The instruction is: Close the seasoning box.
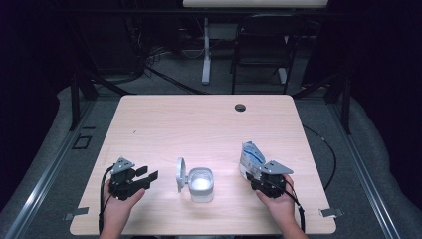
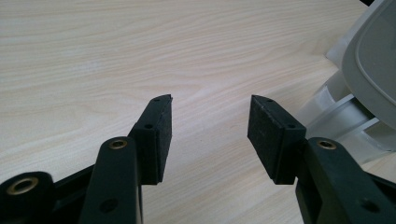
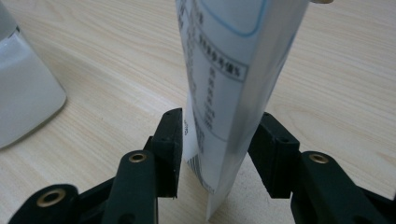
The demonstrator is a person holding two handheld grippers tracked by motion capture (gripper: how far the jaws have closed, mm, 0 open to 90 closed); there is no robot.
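High view. A pale wooden table (image 1: 209, 119) is seen from above. Near its front edge, at about 6 o'clock from the table's middle, a white square container (image 1: 201, 184) stands with its round lid (image 1: 180, 175) flipped open and upright at the container's 9 o'clock side. At the container's 3 o'clock, well apart, a white-and-blue pouch (image 1: 250, 158) stands upright. The right gripper (image 1: 255, 175) is held by a hand at the pouch's base, at roughly 5 o'clock of it. The left gripper (image 1: 148, 177) is held at the container's 9 o'clock, its jaws spread and pointed toward the lid, near it but apart. A grommet hole (image 1: 240, 107) is noted at the table's far edge, toward 12 o'clock.

Left gripper view. The left gripper (image 2: 210, 135) is seen with jaws set apart, nothing between them but bare tabletop. The lid (image 2: 373, 65) and the container's hinge side are seen at 2 to 3 o'clock, clear of the pads.

Right gripper view. The pouch (image 3: 224, 93), printed with small text, rises between the jaws of the right gripper (image 3: 219, 149). The jaws are parted; a gap is seen beside the left pad, while the right pad lies just beside the pouch; contact there cannot be told. The container's (image 3: 23, 93) wall is seen at 9 o'clock.
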